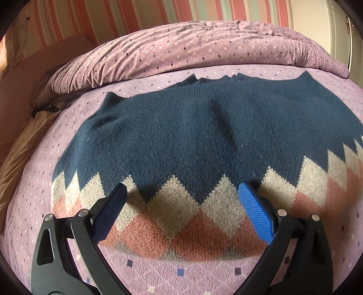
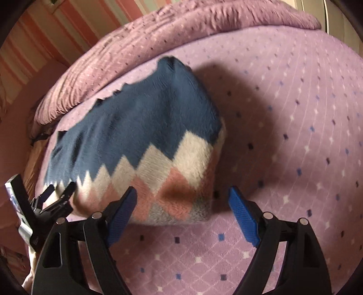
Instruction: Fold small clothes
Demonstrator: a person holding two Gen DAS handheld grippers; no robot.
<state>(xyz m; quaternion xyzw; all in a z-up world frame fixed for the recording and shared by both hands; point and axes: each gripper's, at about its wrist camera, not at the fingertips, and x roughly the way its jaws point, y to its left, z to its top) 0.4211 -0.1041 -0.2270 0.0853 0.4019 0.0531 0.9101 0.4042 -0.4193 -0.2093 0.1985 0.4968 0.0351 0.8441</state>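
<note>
Navy knitted sweater [image 1: 204, 127] spread flat on lilac bedspread [image 1: 29, 181]

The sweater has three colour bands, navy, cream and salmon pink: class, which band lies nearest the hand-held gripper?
The salmon pink band of the sweater, along the hem; cream and navy lie progressively farther up, towards the collar.

Lilac bedspread [image 1: 158, 267], rumpled duvet [image 1: 181, 47], striped wall [image 1: 90, 15]

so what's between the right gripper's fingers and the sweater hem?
Nothing. In the right wrist view the right gripper stands open over the sweater's near corner, no pad pressing it. The other finger is over bare purple bedspread.
</note>
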